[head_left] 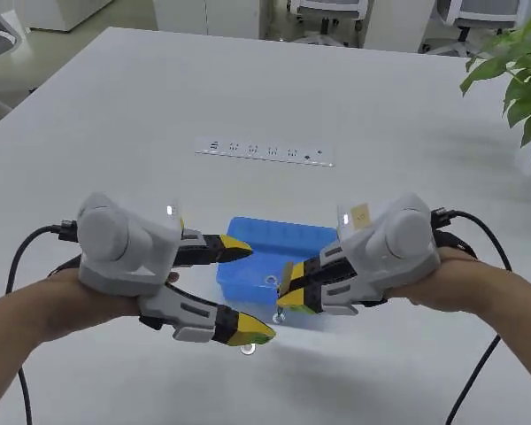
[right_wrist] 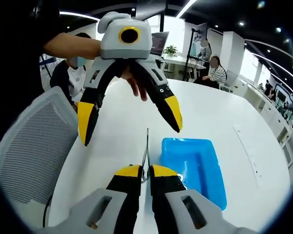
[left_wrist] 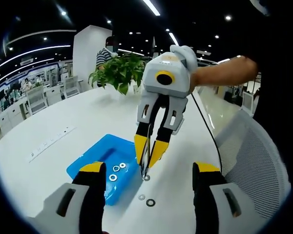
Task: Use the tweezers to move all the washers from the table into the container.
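Maybe halfway: three washers (left_wrist: 116,168) sit in the blue container (left_wrist: 90,163), and about three more wait on the tabletop (left_wrist: 88,117). Right tool (right_wrist: 140,171) pinches the tweezers (right_wrist: 146,151), left tool (right_wrist: 129,132) gapes wide apart.

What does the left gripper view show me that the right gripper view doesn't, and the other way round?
Left gripper view: three washers in the blue container, two loose washers on the table, another at the tweezers' tips. Right gripper view: the left gripper, wide open, facing the camera. Both: the container, the table and the tweezers pinched in the shut right gripper.
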`<state>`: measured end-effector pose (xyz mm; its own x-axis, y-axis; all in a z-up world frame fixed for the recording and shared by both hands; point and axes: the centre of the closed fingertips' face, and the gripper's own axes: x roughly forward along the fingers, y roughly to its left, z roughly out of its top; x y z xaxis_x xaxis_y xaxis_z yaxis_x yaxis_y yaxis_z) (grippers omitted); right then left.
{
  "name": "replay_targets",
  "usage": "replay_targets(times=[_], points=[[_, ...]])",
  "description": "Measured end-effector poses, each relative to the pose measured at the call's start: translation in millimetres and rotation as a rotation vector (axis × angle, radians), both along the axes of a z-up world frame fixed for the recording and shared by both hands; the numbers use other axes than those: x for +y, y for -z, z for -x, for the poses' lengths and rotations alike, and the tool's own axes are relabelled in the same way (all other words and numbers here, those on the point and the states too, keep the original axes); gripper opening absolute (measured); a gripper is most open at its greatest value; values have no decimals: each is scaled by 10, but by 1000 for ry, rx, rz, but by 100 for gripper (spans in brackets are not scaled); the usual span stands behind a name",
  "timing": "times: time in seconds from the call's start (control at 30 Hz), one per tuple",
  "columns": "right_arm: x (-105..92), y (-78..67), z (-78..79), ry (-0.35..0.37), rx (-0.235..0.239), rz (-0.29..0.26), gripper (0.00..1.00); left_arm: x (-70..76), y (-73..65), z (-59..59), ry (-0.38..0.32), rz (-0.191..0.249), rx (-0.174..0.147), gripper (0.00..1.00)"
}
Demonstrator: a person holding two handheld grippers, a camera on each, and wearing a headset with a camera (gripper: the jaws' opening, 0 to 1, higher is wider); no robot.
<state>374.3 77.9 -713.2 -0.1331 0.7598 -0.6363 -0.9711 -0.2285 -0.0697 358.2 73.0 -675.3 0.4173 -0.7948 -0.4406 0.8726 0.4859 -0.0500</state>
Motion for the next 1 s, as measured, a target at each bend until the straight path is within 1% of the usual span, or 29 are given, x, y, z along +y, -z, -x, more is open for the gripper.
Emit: replay_targets(times=[0.07,0.17,0.2,0.4,0.47,0.67,0.73,0.9,1.0], points=[[7,-35,-6,-4,-2,-3,8,13,-7,-2,-11,0,-3,83],[12,-79,-21,-7,-6,-7,8,28,-40,7,-21,10,-11,83],[12,-89,-28,-7,-7,-8,8,37,-46,5,-29,11,-13,85],[6,-174,-104,-1,-8,-23,8,99,-32,-5,-62,6,-12,95],[4,-203,-137,3,-11,-28,8,119,-31,-12,-72,2,-20,98],[-3,-252,-243,18,-16,-42,8,154,-42,-21,-92,4,-18,99],[-5,-250,-269,21,-19,-40,8,160,-42,-23,-96,5,-16,99],[-9,-247,-349,29,-28,-43,8,155,-60,-38,-107,23,-14,99],[-13,-219,-396,34,-32,-40,8,157,-58,-50,-108,28,-12,99]])
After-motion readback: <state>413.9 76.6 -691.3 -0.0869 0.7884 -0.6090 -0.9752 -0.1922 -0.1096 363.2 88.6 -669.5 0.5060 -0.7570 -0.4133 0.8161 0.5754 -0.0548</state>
